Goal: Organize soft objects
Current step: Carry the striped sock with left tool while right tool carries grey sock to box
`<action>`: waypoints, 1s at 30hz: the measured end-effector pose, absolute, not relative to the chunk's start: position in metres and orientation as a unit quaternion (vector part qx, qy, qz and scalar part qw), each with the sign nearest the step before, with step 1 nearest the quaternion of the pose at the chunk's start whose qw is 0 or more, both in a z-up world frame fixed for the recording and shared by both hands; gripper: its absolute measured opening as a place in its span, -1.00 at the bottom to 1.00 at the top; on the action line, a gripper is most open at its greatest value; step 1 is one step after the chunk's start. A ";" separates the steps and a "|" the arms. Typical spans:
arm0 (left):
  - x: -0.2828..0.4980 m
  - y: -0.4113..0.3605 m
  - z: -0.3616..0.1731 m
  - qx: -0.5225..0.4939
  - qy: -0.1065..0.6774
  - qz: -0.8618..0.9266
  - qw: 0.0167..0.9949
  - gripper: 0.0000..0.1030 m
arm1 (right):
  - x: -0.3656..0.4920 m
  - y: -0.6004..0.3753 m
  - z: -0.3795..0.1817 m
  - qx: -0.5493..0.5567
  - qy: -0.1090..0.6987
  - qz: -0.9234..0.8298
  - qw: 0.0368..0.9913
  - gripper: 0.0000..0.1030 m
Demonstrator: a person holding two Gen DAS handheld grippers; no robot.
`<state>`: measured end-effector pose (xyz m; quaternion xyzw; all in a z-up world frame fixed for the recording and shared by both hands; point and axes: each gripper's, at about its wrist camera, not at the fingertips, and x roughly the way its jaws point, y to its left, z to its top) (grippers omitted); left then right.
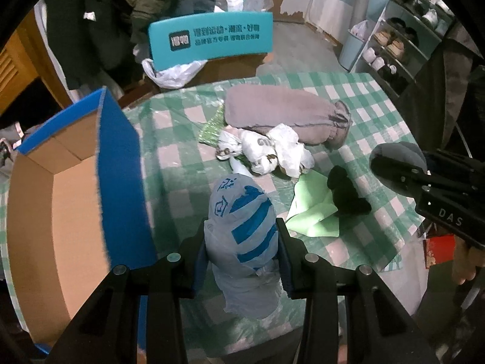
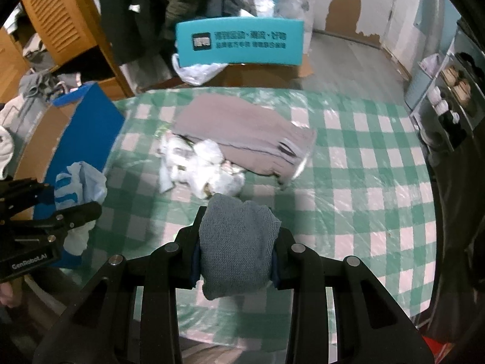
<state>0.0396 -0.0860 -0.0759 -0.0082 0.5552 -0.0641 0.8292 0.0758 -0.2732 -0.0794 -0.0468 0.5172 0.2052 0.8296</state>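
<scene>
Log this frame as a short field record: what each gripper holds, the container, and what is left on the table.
left gripper: jaws shut on blue-and-white plastic bag
right gripper: jaws shut on grey-blue knit cloth
container: open blue cardboard box, at the table's left side
on table: folded grey garment, crumpled white plastic bags, green cloth, black soft item on the green cloth
surface: green checked tablecloth

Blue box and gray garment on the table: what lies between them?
In the left wrist view, only bare checkered tablecloth lies between the blue box and the gray garment; the crumpled white bags sit in front of the garment.
</scene>
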 end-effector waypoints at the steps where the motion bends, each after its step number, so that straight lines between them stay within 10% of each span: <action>1: 0.038 -0.084 -0.073 -0.010 0.553 -0.063 0.830 -0.23 | 0.075 -0.271 -0.077 -0.045 0.516 0.209 0.829 -0.37; 30: -0.006 0.012 -0.023 -0.030 0.494 -0.015 0.869 -0.23 | 0.050 -0.133 -0.018 -0.070 0.474 0.329 0.814 -0.37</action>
